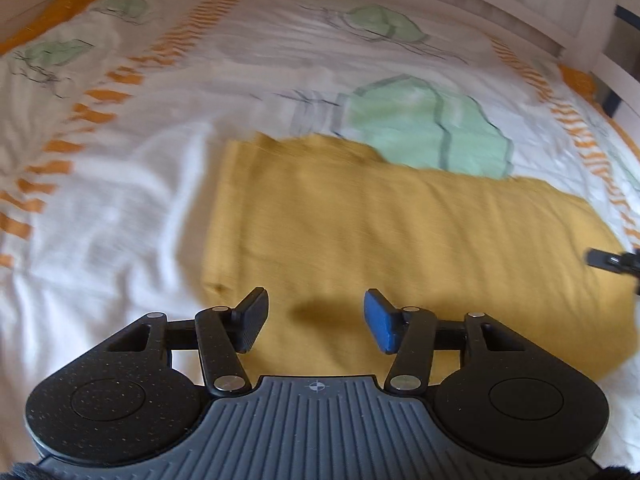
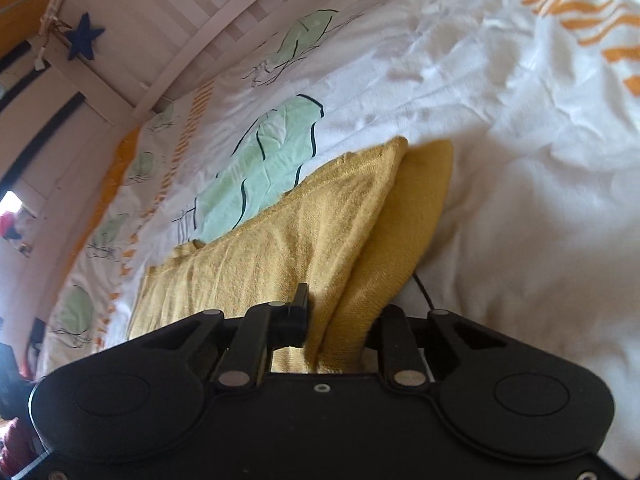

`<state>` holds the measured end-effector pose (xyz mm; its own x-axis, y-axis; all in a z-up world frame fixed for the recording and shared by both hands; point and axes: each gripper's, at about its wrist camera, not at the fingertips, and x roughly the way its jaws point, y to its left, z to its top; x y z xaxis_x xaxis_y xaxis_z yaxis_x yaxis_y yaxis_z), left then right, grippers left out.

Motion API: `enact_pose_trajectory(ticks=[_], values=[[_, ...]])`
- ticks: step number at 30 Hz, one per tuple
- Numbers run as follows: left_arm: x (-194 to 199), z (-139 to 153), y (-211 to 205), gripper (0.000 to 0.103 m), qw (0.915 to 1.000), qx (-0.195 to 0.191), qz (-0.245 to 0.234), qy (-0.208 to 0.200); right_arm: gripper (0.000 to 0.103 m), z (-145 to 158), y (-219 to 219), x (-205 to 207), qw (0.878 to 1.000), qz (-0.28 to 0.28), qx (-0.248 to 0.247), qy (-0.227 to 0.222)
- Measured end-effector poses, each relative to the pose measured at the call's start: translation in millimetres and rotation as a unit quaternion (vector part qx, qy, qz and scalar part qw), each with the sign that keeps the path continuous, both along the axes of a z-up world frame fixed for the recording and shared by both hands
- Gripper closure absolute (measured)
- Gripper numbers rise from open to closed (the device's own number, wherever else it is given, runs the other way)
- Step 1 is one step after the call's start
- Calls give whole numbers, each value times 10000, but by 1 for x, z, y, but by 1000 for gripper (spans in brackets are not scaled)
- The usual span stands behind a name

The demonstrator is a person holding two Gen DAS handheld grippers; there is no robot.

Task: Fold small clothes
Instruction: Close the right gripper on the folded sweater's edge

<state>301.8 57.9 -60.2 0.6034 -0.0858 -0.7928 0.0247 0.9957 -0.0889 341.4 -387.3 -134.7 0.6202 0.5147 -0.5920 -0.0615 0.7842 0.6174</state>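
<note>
In the left wrist view, the left gripper [image 1: 316,322] hangs with its fingers spread wide and nothing between them: one pad is ribbed black, the other pad [image 1: 381,322] smooth blue, both on stippled black plastic links. Directly beneath lies the mustard knit garment [image 1: 400,248], a soft fine-ribbed cloth spread as a rough rectangle with a rounded right end. It rests on the quilt [image 1: 120,208], crumpled white cotton printed with pale green leaves and orange dashes.

In the right wrist view, the right gripper [image 2: 336,320] is clamped on an edge of the garment [image 2: 280,248], lifting it into a tented fold whose ridge runs away from the camera; a second layer [image 2: 408,220] hangs to the right. Past the quilt's far edge stands a white slatted bed rail [image 2: 208,20] bearing a dark blue star [image 2: 83,40].
</note>
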Motion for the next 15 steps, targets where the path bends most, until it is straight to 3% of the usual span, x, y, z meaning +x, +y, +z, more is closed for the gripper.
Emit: enact_pose_trajectory(ticks=[3, 7, 15], values=[[9, 5, 19, 51, 9999, 9, 131, -91, 78, 15, 10, 2, 9999, -67, -151, -19], [13, 5, 38, 51, 9991, -350, 234, -104, 79, 42, 33, 8, 9991, 11, -434, -3], [15, 17, 60, 51, 9975, -695, 66, -113, 80, 77, 102, 19, 9974, 391, -581, -159]])
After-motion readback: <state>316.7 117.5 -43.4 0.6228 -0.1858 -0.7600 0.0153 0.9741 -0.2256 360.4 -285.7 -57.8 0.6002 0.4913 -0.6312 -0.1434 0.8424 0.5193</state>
